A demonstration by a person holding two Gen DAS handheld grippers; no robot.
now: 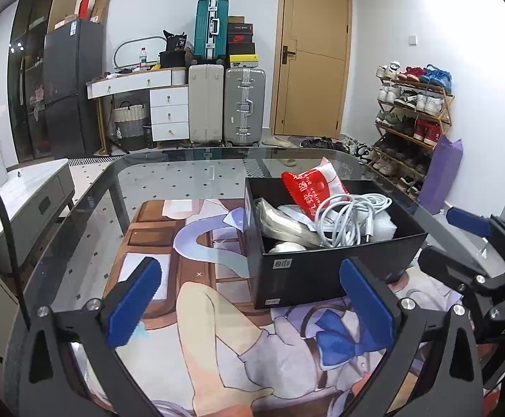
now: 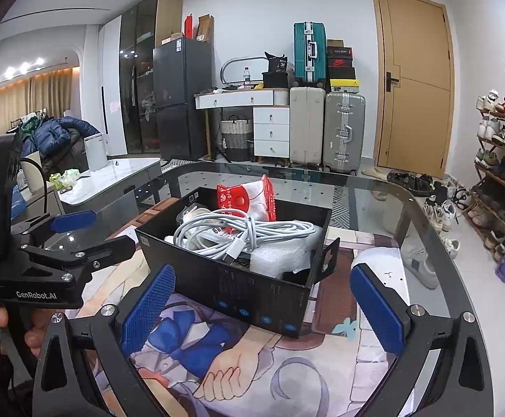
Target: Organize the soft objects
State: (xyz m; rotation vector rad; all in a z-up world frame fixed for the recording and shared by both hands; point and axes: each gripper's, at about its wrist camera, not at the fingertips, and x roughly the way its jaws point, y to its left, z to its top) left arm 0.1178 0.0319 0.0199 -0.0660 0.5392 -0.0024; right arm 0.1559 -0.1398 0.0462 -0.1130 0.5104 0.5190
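I have the left gripper (image 1: 252,299) spread wide and holding nothing, near the black box (image 1: 325,267) on the printed mat (image 1: 217,347). My right gripper (image 2: 263,302) gapes wide too, also holding nothing. Inside the box lie a coiled white cable (image 2: 245,229), a red-and-white packet (image 2: 249,201) at the far end, and bubble wrap (image 2: 280,257).

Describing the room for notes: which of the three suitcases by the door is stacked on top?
The teal suitcase. It stands on the beige suitcase, while that one and the silver suitcase rest on the floor.
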